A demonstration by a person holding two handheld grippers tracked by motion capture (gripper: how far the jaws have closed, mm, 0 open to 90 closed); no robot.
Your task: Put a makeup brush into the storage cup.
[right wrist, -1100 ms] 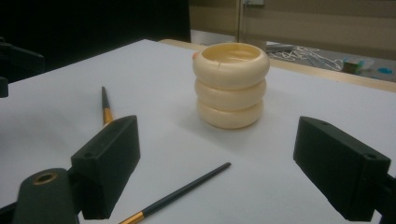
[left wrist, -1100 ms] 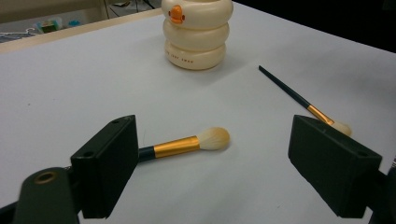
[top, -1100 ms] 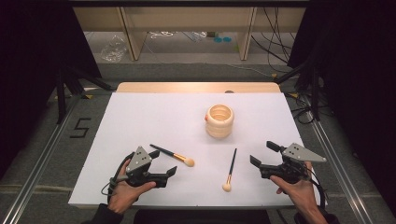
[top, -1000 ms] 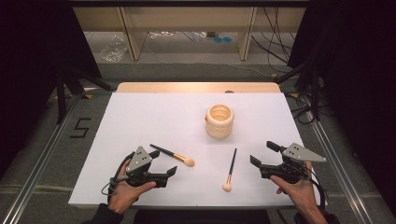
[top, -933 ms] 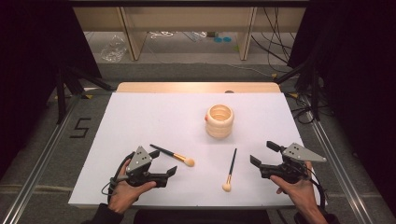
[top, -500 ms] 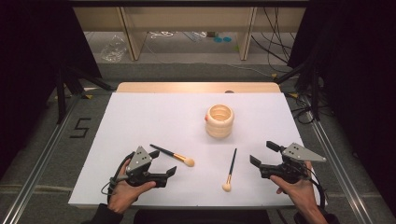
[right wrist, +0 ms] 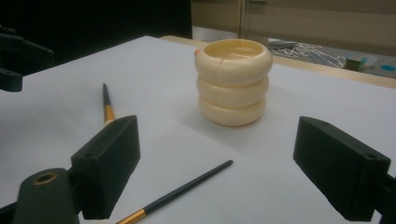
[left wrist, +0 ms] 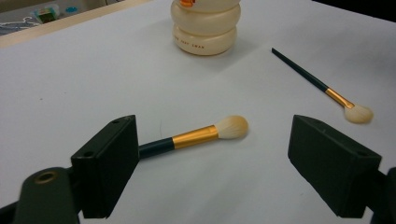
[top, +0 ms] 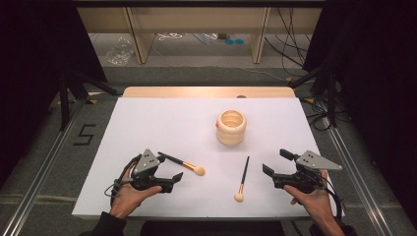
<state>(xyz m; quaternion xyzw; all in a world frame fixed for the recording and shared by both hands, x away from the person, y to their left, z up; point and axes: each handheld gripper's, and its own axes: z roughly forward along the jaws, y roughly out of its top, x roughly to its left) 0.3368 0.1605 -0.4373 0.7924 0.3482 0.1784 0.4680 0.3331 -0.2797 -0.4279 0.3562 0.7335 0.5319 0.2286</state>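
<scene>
On the white table, two makeup brushes lie in front of the cream ringed holder.

Nearer the person than the holder and to its left, the left gripper rests with jaws spread wide, gripping nothing, just beside the thicker brush. The thin brush lies just in front of the holder. To the holder's right, the right gripper is equally wide apart and empty.

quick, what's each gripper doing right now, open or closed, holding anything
Left gripper: open, holding nothing, a brush lying between its jaws.
Right gripper: open, holding nothing.
</scene>
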